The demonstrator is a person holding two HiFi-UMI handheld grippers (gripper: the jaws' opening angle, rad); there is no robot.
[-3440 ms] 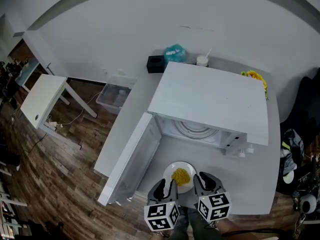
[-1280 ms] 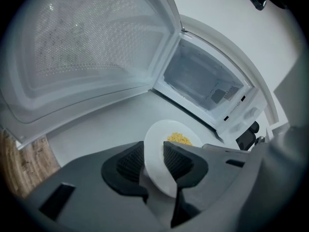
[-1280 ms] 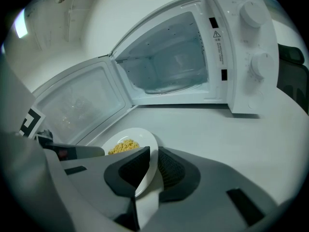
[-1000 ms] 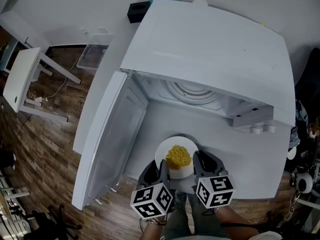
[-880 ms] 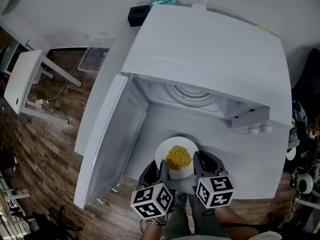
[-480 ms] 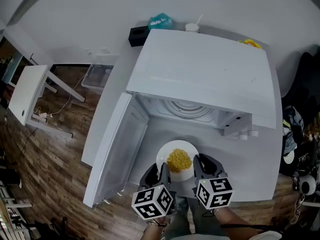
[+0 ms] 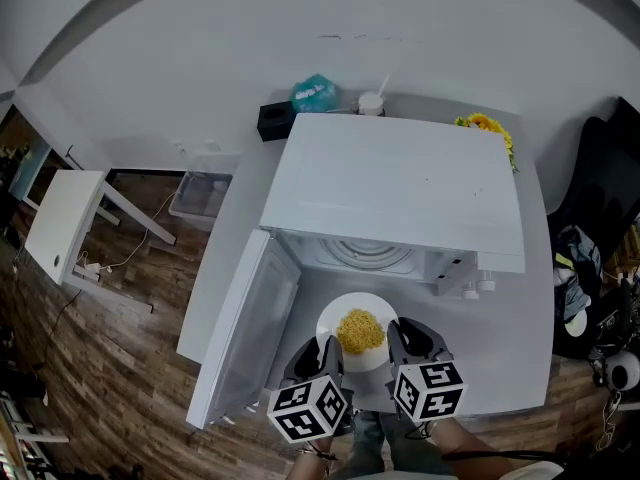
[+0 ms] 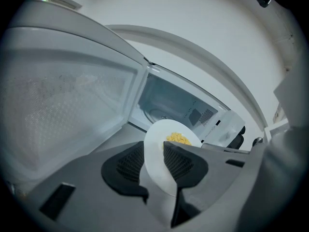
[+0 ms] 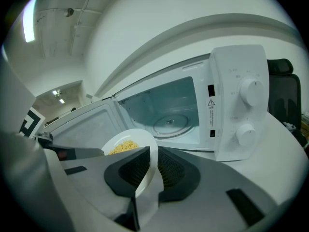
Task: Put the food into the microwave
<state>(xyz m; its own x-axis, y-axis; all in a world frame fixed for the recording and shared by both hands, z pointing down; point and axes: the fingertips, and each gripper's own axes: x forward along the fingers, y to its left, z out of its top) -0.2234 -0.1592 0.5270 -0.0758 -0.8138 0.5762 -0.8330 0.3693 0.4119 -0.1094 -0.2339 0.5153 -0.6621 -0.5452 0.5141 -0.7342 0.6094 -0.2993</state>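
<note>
White microwave [image 7: 400, 183] is standing with its door [image 7: 245, 338] swung wide left, and its cavity is lying straight ahead of the plate [image 7: 340, 308]. The left gripper [image 8: 155, 164] and right gripper [image 9: 153, 170] are each pinching opposite rims, carrying the yellow food [image 7: 360, 330] just outside. Since a second ago the grip is holding unchanged, while the head view is pulling back.

The plate [image 7: 331, 325] is before the microwave [image 7: 395, 183], its door [image 7: 245, 338] leftward.
</note>
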